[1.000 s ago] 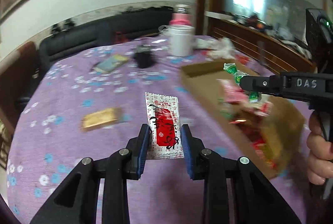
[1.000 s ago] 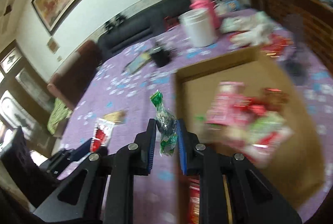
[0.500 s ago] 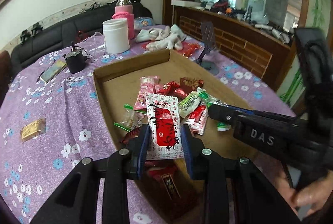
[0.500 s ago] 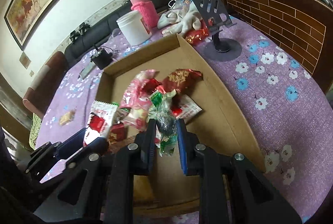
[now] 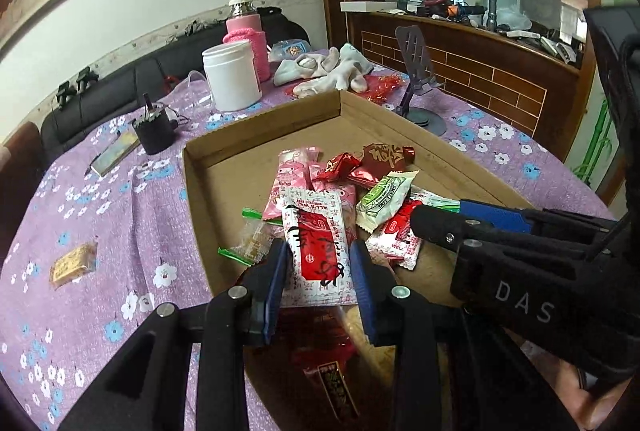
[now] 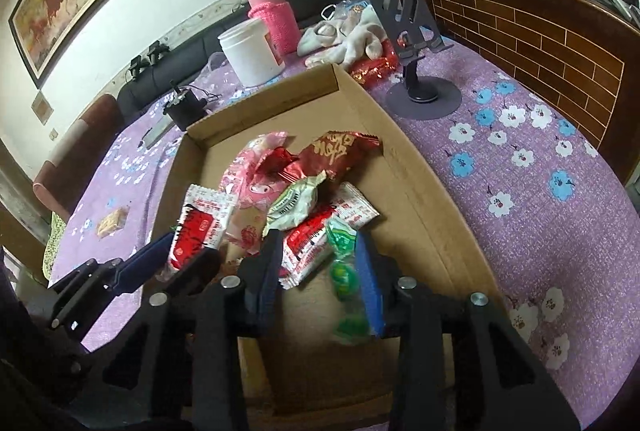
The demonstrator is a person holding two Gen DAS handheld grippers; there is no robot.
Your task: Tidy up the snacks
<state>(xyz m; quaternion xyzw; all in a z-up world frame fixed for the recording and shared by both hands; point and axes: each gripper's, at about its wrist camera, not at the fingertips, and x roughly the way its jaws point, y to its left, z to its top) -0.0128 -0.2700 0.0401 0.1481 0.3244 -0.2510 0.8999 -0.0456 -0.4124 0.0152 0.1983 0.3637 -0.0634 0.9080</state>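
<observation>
Both grippers opened: green candy (image 6: 346, 271) hangs against right gripper's (image 6: 318, 271) finger.

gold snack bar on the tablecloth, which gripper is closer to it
Left. The gold snack bar lies outside the cardboard box, on the left gripper's side. The right gripper is over the box, farther away.

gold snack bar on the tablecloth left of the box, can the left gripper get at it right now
Probably not yet: the left gripper is over the cardboard box with a red-and-white packet between its fingers. The gold bar itself lies unobstructed.
</observation>
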